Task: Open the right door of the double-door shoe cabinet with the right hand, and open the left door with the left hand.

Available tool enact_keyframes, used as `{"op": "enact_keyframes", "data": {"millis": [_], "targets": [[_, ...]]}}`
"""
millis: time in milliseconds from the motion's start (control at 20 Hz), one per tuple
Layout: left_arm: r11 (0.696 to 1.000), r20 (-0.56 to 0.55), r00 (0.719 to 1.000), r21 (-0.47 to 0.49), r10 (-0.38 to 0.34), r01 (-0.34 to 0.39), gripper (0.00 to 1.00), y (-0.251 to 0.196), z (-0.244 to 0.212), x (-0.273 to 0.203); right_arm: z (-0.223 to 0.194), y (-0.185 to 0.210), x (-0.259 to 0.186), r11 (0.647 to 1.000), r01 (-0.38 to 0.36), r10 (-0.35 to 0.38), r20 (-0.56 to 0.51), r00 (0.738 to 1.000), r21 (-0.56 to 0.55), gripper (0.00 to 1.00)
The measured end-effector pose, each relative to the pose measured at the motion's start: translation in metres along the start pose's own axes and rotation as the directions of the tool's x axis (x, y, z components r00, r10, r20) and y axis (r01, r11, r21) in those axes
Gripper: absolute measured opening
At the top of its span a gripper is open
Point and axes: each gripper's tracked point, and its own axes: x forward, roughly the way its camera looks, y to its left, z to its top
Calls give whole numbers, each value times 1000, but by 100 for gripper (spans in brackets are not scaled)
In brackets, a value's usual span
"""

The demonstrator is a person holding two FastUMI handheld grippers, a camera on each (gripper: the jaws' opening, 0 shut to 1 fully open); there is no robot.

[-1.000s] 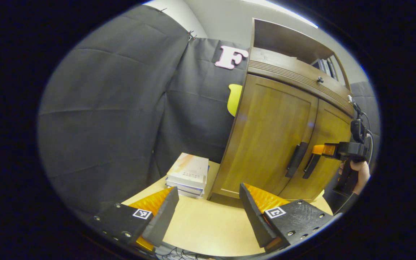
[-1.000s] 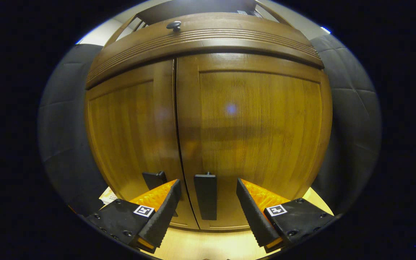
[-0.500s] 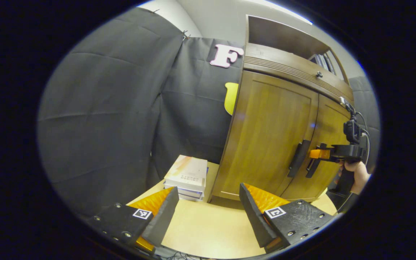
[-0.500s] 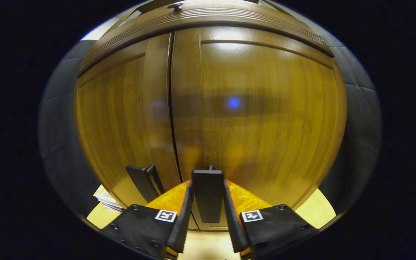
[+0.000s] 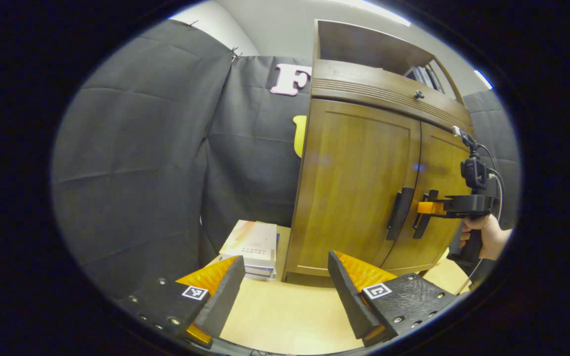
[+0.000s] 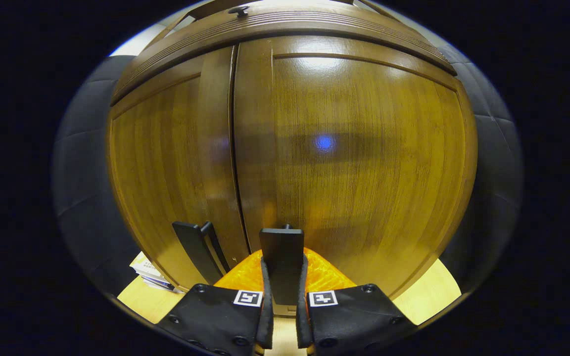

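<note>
1. So far neither door is open: in the left gripper view the right door [image 5: 438, 198] and the left door [image 5: 359, 188] both lie flush in the cabinet [image 5: 379, 94], with only the thin seam between them.
2. The right hand-held gripper [image 6: 282, 316] is clenched on the right handle [image 6: 282, 264], a finger pressed against each side of the black bar. From the left gripper view the same right hand-held gripper [image 5: 426, 207] sits level at the handle, held by a hand [image 5: 483, 235].
3. The left hand-held gripper [image 5: 285, 291] is released, fingers spread wide, hovering over the surface [image 5: 285, 316] well apart from the cabinet. The left handle [image 5: 400, 213] is untouched.
4. What is left, as I judge it: pull the right door out on its hinge, then bring the left hand-held gripper to the left handle, close on it and swing that door too.
5. The two handles stand just beside each other across the seam, so the left reach will be tight next to the right hand-held gripper.
6. A stack of books [image 5: 254, 244] lies on the surface near the cabinet's left front corner. It may sit within the left door's swing, though the fisheye view makes that hard to tell.
7. A small knob [image 5: 419, 94] sits on the drawer above the doors; it plays no part here.
</note>
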Motion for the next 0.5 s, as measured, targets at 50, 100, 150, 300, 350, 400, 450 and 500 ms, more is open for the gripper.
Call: {"op": "enact_keyframes", "data": {"millis": [50, 100, 150, 300, 350, 400, 450, 500], "targets": [[1000, 4, 1000, 4, -10, 10, 97, -1, 1, 1, -2, 1, -2, 1000, -6, 6, 1, 1000, -1, 20], [1000, 8, 1000, 8, -19, 19, 98, -3, 2, 1, -2, 1, -4, 1000, -11, 11, 6, 1000, -3, 20], [1000, 9, 1000, 11, -27, 27, 98, -5, 2, 0, -3, 1, -7, 1000, -16, 16, 10, 1000, -8, 20], [999, 6, 999, 30, -37, 37, 98, -7, 1, -4, -3, 2, -11, 999, -37, 38, 15, 999, -14, 19], [999, 1, 999, 31, -41, 41, 98, -9, 0, -5, -3, 3, -9, 999, -45, 45, 14, 999, -12, 20], [999, -3, 999, 29, -45, 45, 98, -10, -1, -9, -4, 3, -7, 999, -52, 52, 13, 999, -12, 19], [998, -4, 999, 25, -49, 49, 98, -12, -1, -10, -4, 2, -8, 998, -57, 58, 14, 998, -12, 19], [998, -3, 999, 23, -53, 53, 98, -14, 0, -12, -4, 1, -9, 998, -63, 63, 15, 998, -11, 19]]}}
